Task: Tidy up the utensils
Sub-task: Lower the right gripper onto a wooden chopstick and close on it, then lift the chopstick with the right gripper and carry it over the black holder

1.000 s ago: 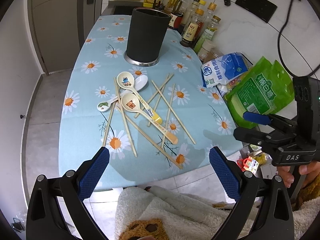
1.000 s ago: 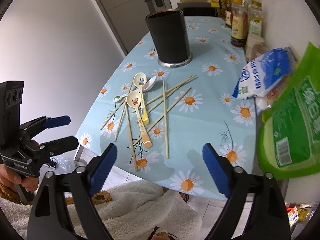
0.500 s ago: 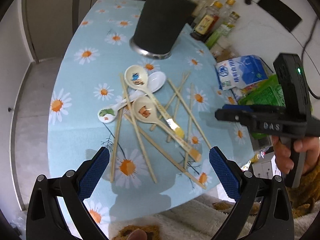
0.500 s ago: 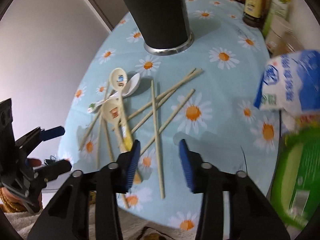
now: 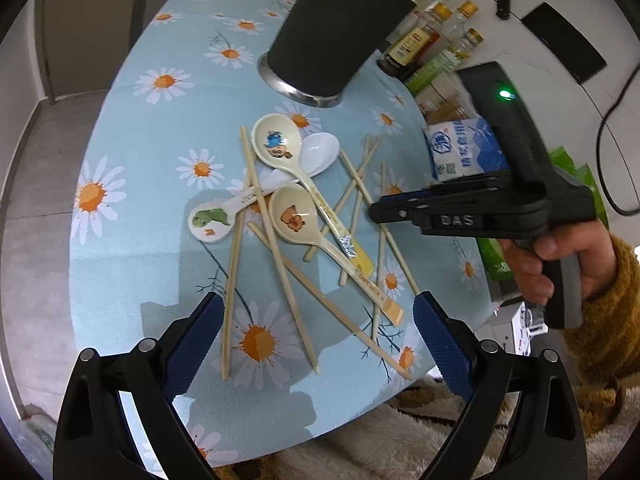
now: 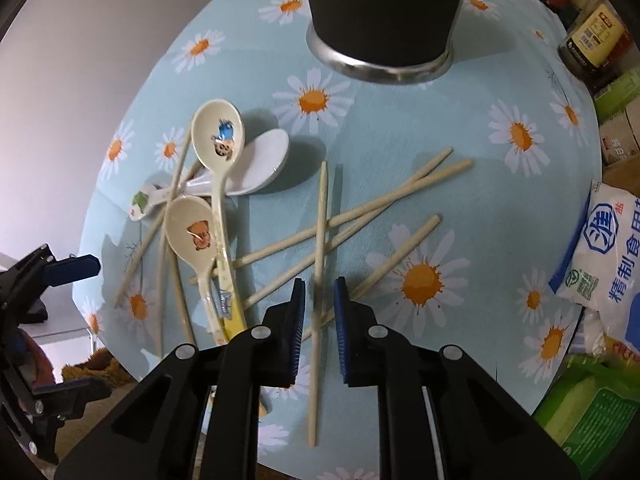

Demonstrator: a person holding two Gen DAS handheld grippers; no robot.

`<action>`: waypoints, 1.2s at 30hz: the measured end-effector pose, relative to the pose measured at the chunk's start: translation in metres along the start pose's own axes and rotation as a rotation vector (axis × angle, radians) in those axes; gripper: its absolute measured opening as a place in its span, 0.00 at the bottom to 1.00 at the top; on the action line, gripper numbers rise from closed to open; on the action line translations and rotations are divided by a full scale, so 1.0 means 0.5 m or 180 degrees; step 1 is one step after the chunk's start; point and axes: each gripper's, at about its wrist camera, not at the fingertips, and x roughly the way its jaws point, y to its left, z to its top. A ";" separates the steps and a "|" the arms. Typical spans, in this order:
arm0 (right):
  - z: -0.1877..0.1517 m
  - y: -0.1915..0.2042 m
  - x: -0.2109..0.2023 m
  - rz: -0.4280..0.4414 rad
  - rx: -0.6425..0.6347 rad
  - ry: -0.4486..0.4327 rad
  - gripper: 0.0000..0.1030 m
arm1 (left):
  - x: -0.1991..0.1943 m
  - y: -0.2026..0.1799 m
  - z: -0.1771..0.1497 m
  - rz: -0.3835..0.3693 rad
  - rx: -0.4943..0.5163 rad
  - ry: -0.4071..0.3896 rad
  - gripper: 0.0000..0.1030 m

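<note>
Several wooden chopsticks and three spoons lie tangled on the daisy-print tablecloth (image 5: 132,184): a cream spoon with a blue cartoon (image 5: 276,144), a cream bear spoon (image 5: 294,216) and a white spoon (image 5: 318,154). The black utensil holder (image 5: 336,36) stands behind them. My right gripper (image 6: 319,292) points down over the pile, its jaws closing around one lengthwise chopstick (image 6: 320,220), with small gaps still showing on both sides. In the left wrist view the right gripper (image 5: 384,210) hovers over the right-hand chopsticks. My left gripper (image 5: 320,328) is open and empty near the table's front edge.
A blue-and-white salt bag (image 6: 604,248) and a green packet (image 6: 592,412) sit at the table's right edge. Sauce bottles (image 5: 420,36) crowd the back right, by the holder (image 6: 384,8). A hand (image 5: 560,256) holds the right gripper. Fluffy cream fabric (image 5: 400,440) lies below the front edge.
Both grippers came down and forward over the table. The right gripper swung from beside the table to above the chopsticks, and its jaws narrowed from wide to a slim gap around one chopstick.
</note>
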 end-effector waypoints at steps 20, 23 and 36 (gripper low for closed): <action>-0.045 -0.028 -0.077 0.0570 -0.0020 -0.0323 0.06 | 0.048 0.003 0.036 0.0282 -0.0404 0.0153 0.52; -0.054 -0.042 -0.105 0.0689 0.0009 -0.0430 0.05 | 0.056 0.012 0.043 0.0392 -0.0489 0.0184 0.37; -0.080 -0.077 -0.145 0.0929 0.0002 -0.0547 0.05 | 0.079 0.018 0.055 0.0737 -0.0539 0.0292 0.16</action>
